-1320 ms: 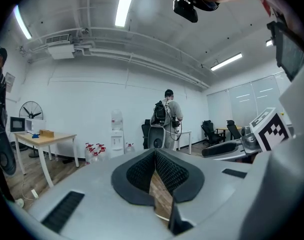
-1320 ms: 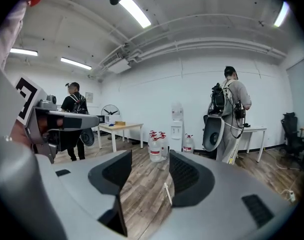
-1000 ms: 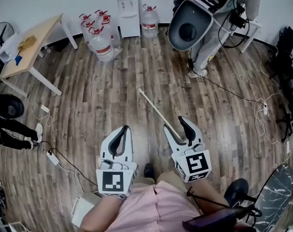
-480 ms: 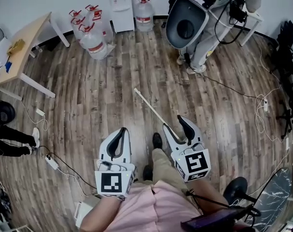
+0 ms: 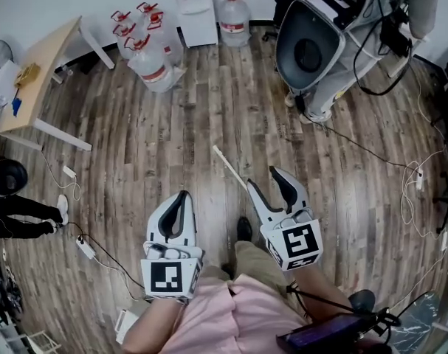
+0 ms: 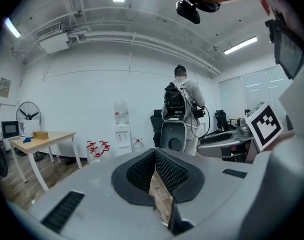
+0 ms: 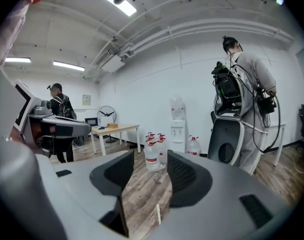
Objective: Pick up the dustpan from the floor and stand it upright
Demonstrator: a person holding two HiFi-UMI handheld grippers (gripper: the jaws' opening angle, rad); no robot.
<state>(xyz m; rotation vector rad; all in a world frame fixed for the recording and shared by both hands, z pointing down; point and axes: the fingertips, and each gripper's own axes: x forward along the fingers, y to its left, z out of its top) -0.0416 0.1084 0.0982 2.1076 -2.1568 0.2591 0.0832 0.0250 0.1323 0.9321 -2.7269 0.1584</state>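
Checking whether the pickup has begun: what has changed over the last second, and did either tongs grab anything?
The wearer stepped forward: a dark shoe has come forward between the tongs, and the right tongs now cover more of the white stick on the floor. Nothing was taken hold of or let go. Unchanged: right tongs open, left tongs shut and empty.
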